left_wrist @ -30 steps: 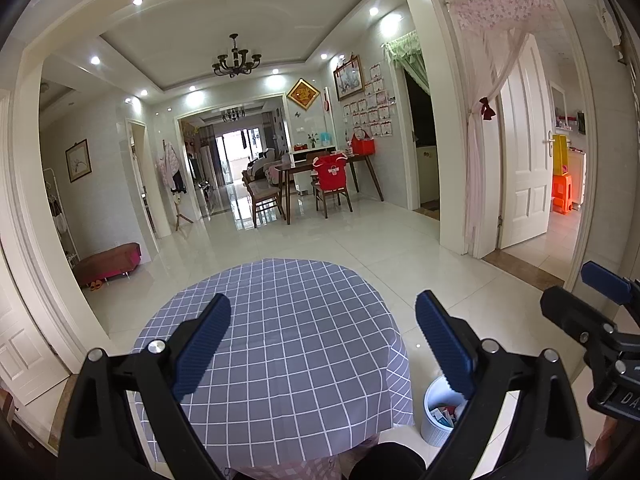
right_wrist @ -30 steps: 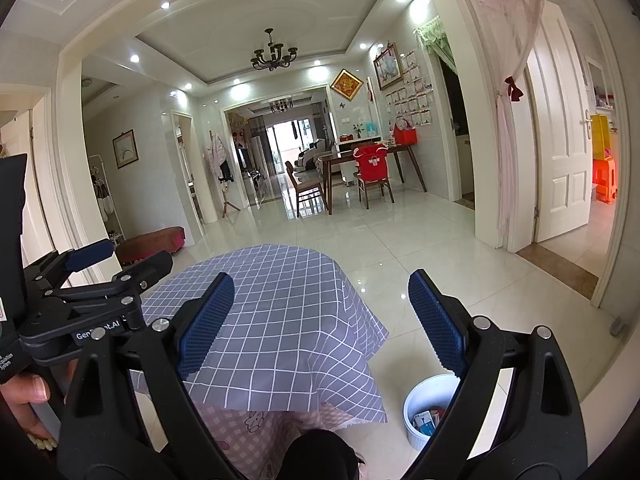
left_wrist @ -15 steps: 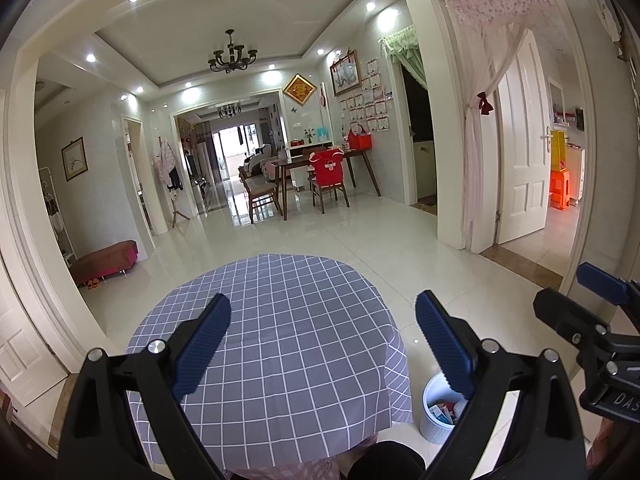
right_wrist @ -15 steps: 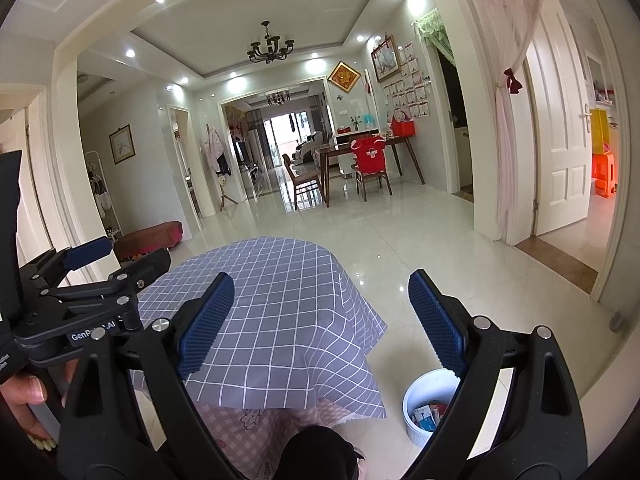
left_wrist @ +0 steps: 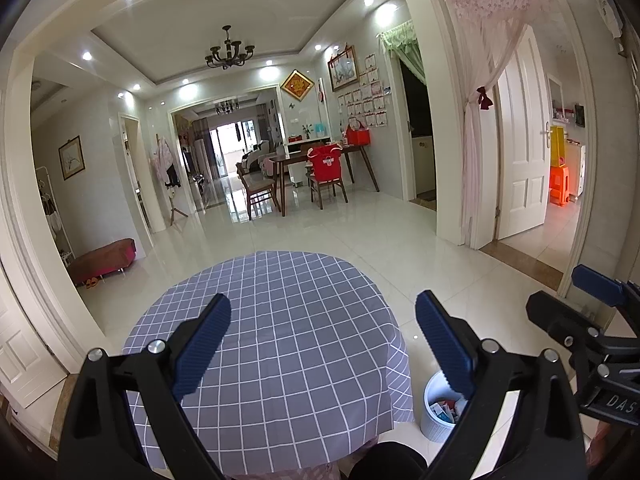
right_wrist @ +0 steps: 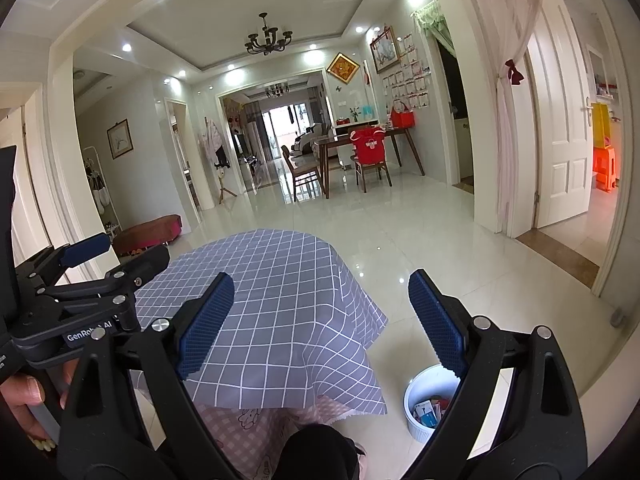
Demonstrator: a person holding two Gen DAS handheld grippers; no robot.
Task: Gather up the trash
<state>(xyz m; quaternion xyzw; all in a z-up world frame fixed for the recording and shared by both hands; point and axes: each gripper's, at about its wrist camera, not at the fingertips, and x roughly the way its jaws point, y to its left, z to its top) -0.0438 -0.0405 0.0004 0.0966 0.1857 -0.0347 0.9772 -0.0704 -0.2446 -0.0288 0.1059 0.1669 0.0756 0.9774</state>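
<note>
While both hover, left tongs (left_wrist: 323,344) and right tongs (right_wrist: 322,322) gape wide, empty.

Glossy white tile floor (left_wrist: 352,236). Round table under grey checked tablecloth (left_wrist: 280,332) in foreground. White walls, tray ceiling with recessed spotlights, black chandelier (left_wrist: 229,53). Dark wooden dining table (left_wrist: 320,160) with chairs, one with red cover (left_wrist: 326,162). Low red bench (left_wrist: 106,256) by left wall. Pink curtain (left_wrist: 480,112) tied back beside white panel door (left_wrist: 524,140). Daylight from far balcony door (left_wrist: 236,136).
</note>
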